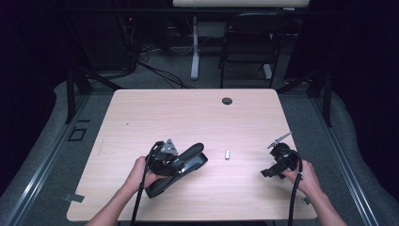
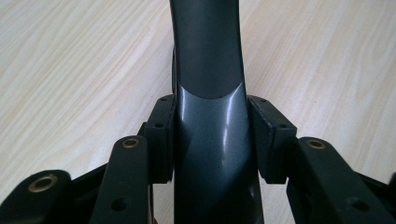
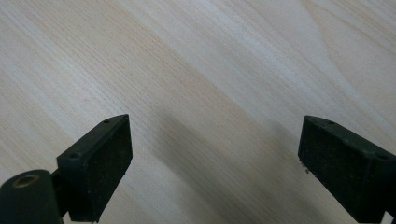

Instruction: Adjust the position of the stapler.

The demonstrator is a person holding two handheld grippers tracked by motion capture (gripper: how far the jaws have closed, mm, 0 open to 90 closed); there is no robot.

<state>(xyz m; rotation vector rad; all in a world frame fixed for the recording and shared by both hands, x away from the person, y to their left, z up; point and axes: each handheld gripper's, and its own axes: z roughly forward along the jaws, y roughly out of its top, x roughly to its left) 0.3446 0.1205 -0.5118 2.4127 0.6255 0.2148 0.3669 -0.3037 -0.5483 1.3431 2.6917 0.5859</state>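
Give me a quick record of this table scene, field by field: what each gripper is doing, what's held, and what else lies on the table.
left gripper: shut on the stapler
stapler: large, dark, lying on the table, front end pointing right and away
right gripper: open, nothing between the pads, over bare wood
staples: small metal piece, lying between the two grippers
table: light wood, cable hole near the far edge

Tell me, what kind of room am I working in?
Likely a lab or recording workspace: a bare wooden table ringed by dark curtains, with a folding chair and floor cables behind it.
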